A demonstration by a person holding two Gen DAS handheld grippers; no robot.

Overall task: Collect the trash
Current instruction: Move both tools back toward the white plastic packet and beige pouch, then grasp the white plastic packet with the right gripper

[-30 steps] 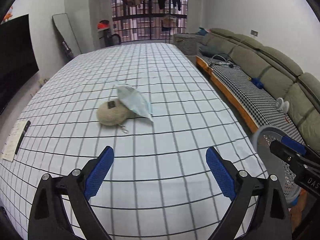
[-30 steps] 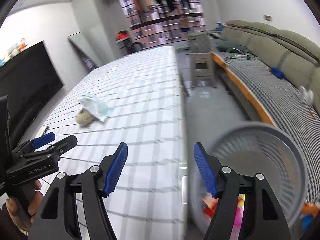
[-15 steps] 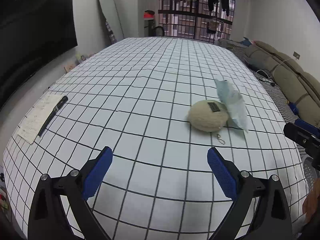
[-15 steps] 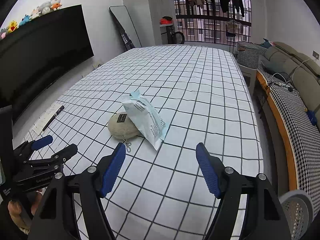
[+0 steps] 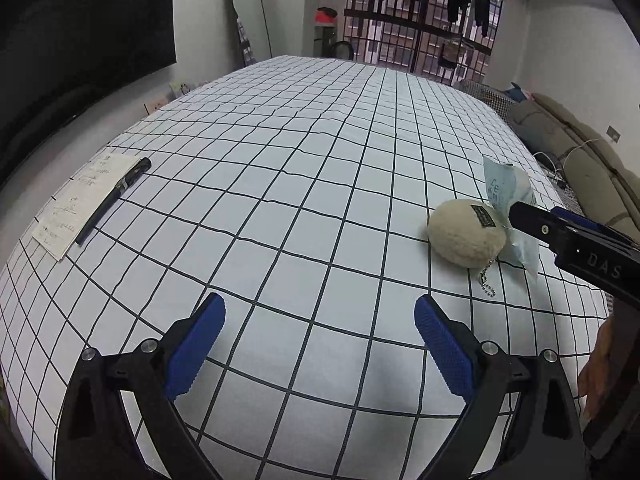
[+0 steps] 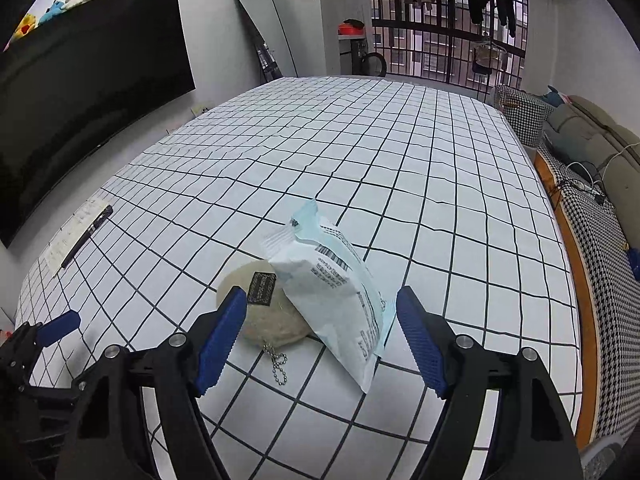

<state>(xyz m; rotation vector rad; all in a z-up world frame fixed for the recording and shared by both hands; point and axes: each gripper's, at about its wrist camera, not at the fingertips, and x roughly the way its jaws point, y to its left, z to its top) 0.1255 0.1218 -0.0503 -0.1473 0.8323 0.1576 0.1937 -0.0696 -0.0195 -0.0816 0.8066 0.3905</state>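
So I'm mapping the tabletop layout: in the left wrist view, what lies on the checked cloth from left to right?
Paper note → black pen → beige plush pouch → pale blue packet, leaning behind the pouch.

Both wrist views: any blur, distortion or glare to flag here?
Left wrist view: sharp, grid lines on the tablecloth bow strongly, black corners. Right wrist view: equally sharp, wrapper print resolved but too small to read; soft shadows, no glare; barred window bright.
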